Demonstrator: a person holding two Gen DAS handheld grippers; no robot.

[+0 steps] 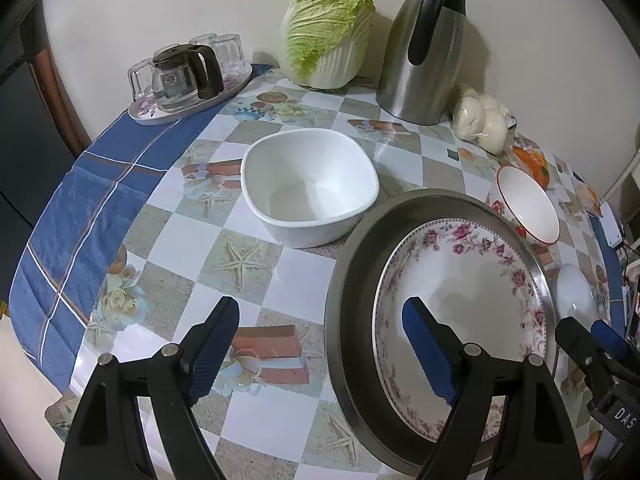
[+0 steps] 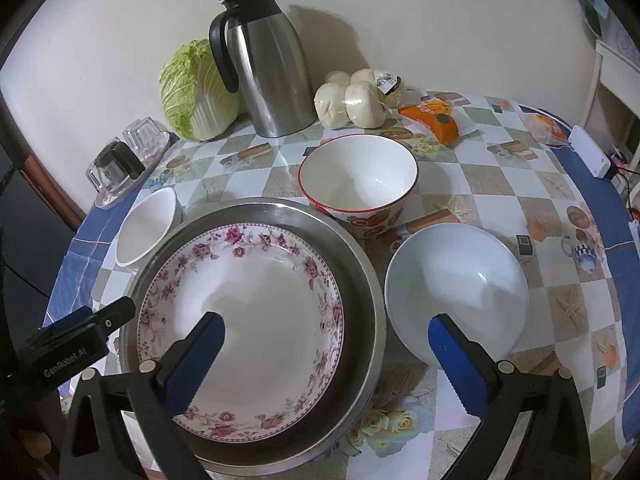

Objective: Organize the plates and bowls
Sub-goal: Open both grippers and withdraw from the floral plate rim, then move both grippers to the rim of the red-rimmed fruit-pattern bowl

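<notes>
Nearest the cameras, the left gripper was found with its jaws wide apart and nothing between the pads; one finger hung over the bare tablecloth, the other above the flowered plate. The right gripper was likewise spread to its widest and held nothing, one finger over the flowered plate and the other over the pale bowl.

The flowered plate was seen lying inside the steel pan, taken here as the landmark. The pale bowl stood just right of the pan, upright. A square white bowl was noted beyond the pan to the left, clear of its rim. A red-rimmed bowl was set just behind the pan; whether they touched could not be told.

Farther behind the pan, a steel jug, a cabbage and a bag of buns were lined against the wall. A tray of glassware was placed far left of the pan.
</notes>
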